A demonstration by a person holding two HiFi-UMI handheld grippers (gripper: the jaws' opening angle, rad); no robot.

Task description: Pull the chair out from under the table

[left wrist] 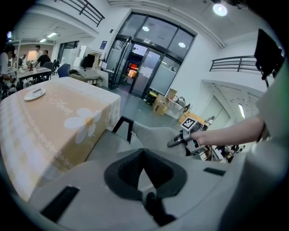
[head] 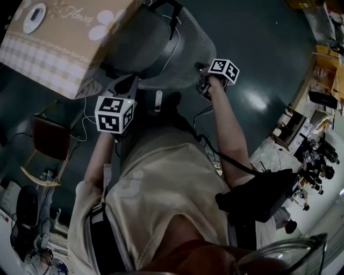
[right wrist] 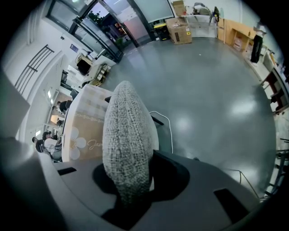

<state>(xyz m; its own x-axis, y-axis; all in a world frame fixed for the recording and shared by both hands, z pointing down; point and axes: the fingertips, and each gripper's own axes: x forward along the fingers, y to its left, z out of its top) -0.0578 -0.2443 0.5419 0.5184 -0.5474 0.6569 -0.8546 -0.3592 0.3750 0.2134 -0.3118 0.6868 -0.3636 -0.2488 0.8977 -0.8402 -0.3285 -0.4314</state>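
Observation:
The grey upholstered chair (head: 156,48) stands with its seat tucked toward the table (head: 59,37), which wears a beige daisy-print cloth. My right gripper (head: 204,88) is shut on the right edge of the backrest, and the woven grey fabric (right wrist: 126,135) fills the space between its pads (right wrist: 128,180). My left gripper (head: 124,85) is at the backrest's left edge. In the left gripper view its dark pads (left wrist: 131,169) nearly meet at the tips, with the chair (left wrist: 153,135) just beyond. Whether they pinch the chair stays unclear. The right gripper (left wrist: 180,140) shows across the backrest.
A white dish (head: 35,16) lies on the tablecloth. A brown wooden chair (head: 51,139) and cables lie at the left, and cluttered desks (head: 317,134) at the right. Cardboard boxes (right wrist: 180,31) stand by the glass doors. Shiny dark floor (head: 258,64) spreads behind the chair.

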